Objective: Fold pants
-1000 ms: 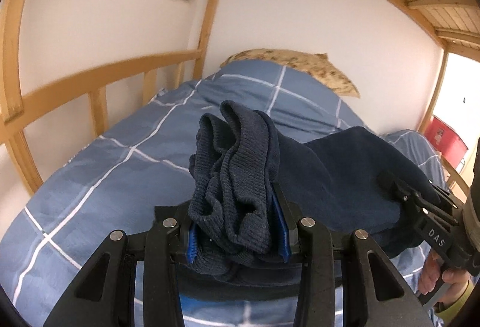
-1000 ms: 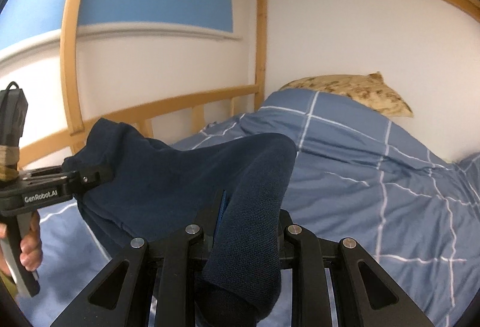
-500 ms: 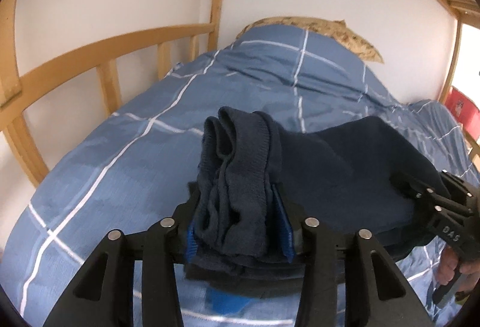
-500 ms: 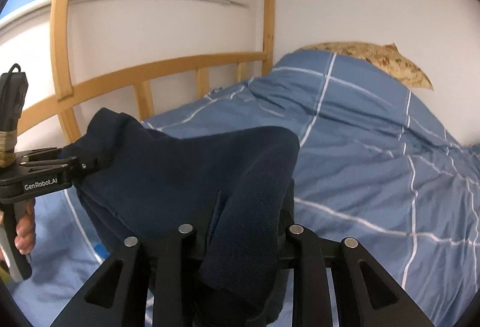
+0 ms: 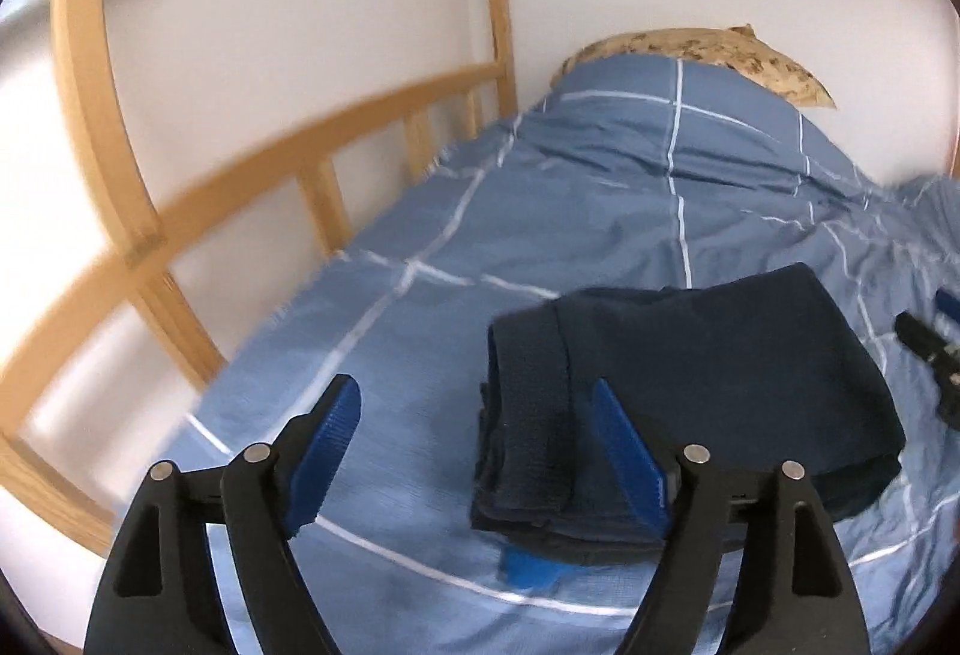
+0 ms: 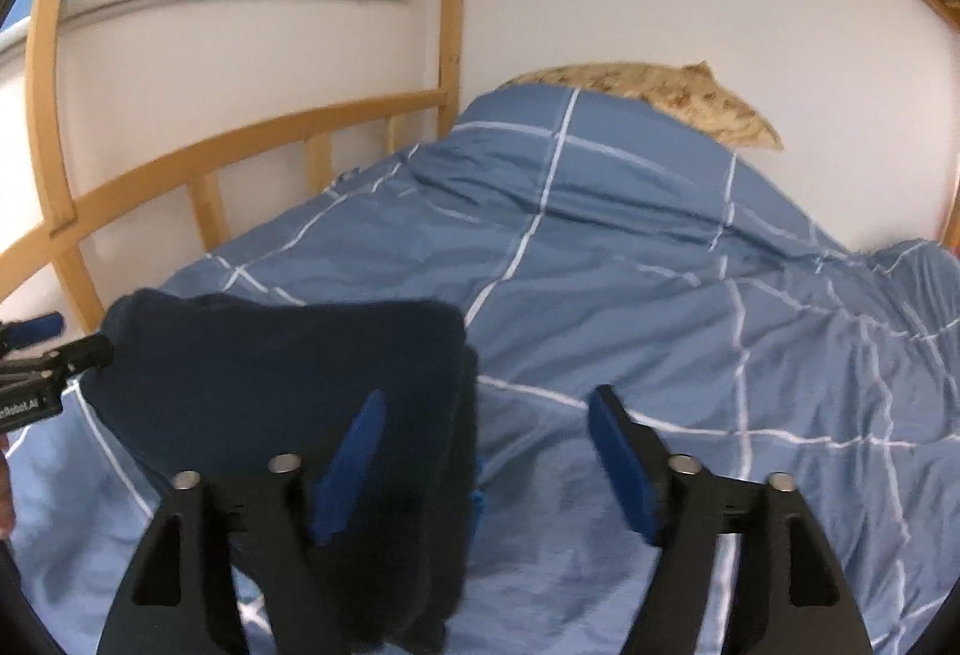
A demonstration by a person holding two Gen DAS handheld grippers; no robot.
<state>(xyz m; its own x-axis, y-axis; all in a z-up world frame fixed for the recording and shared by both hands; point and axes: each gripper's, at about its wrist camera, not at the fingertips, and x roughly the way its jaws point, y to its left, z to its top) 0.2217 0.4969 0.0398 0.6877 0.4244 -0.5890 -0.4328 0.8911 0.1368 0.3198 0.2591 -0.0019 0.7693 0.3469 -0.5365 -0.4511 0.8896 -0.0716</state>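
Observation:
The dark navy pants [image 5: 690, 391] lie folded in a thick stack on the blue checked duvet [image 5: 600, 211]. My left gripper [image 5: 474, 451] is open and empty, its right finger against the stack's left end with the ribbed waistband. In the right wrist view the pants [image 6: 288, 385] lie at lower left. My right gripper [image 6: 486, 451] is open and empty, its left finger over the stack's right edge. The other gripper's tip shows at each view's edge, in the left wrist view [image 5: 927, 349] and in the right wrist view [image 6: 42, 361].
A wooden bed rail [image 5: 252, 187] runs along the left side by the white wall. A patterned pillow [image 6: 678, 108] lies at the bed's head. A blue tag [image 5: 528, 571] pokes out under the stack. Open duvet [image 6: 690, 325] stretches beyond the pants.
Both grippers were shut on the pants and holding them up. They have lowered the stack onto the duvet and opened, letting go.

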